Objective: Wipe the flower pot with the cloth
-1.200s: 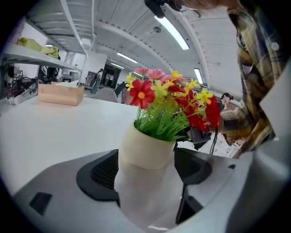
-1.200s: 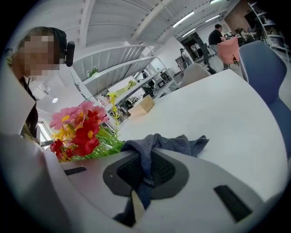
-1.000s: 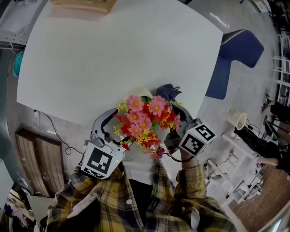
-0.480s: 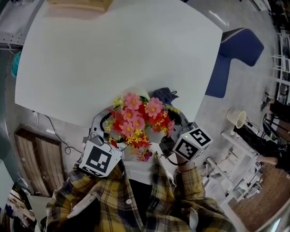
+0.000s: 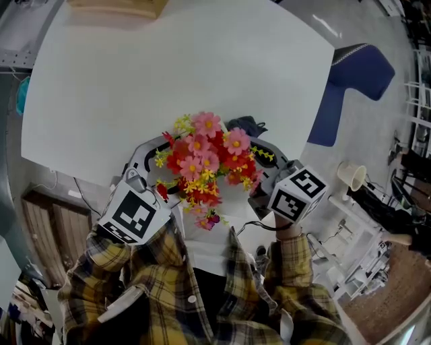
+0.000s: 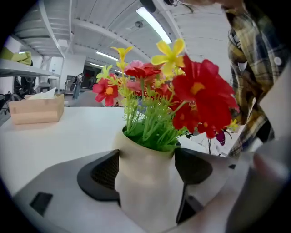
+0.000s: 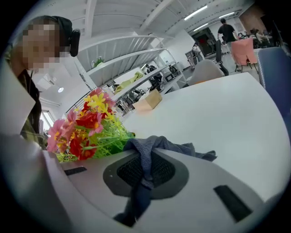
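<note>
A cream flower pot [image 6: 145, 191] holding red, pink and yellow artificial flowers [image 5: 205, 162] sits clamped between the dark pads of my left gripper [image 6: 148, 170], near the table's front edge. In the head view the blooms hide the pot. My right gripper [image 7: 145, 173] is shut on a blue-grey cloth [image 7: 157, 148], which drapes over its jaw just right of the flowers [image 7: 88, 125]. From above, the cloth [image 5: 246, 124] shows behind the bouquet, between the two grippers' arms.
The white table [image 5: 168, 74] stretches away behind the pot. A wooden box [image 5: 118, 7] stands at its far edge. A blue chair [image 5: 350, 81] is off the right side. White racks [image 5: 357, 249] stand on the floor to the right.
The pot and flowers have shifted a little farther onto the table. The left gripper swung left and up with it; the right gripper and cloth moved up alongside.
</note>
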Demonstrator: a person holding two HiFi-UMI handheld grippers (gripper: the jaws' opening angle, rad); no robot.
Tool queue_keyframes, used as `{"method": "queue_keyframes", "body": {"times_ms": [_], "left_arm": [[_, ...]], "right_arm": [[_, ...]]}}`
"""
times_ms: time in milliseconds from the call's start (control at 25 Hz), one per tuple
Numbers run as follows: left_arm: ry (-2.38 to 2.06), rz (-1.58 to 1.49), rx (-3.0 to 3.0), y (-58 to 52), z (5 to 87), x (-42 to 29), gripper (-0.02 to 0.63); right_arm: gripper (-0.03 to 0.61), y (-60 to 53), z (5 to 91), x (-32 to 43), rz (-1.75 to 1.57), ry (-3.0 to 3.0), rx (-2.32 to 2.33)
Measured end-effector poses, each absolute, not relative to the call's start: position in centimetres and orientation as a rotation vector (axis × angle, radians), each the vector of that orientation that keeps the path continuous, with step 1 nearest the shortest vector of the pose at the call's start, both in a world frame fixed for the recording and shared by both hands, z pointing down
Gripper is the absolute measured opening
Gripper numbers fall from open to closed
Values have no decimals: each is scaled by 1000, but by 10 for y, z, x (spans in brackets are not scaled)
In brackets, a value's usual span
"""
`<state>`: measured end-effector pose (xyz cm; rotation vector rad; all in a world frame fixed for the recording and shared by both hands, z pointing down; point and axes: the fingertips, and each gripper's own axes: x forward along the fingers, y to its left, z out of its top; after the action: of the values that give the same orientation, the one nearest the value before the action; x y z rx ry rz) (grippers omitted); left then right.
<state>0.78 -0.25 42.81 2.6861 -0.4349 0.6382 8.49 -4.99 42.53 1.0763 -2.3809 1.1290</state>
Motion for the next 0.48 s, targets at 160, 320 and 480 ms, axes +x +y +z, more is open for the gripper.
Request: {"method": "queue_keyframes", "body": {"times_ms": [160,320,480], "left_arm": [[-359,682,2716,-6,427,8,379],[-267,736,2751,-12,428,12,379],[-133,816,2801,-13,425,10,379]], "right_arm": [[12,-67,422,83,1083,-2393,1015],[12,-82,423,86,1042,-2409,934],[12,-90,418,83,1002,-2424,851]]}}
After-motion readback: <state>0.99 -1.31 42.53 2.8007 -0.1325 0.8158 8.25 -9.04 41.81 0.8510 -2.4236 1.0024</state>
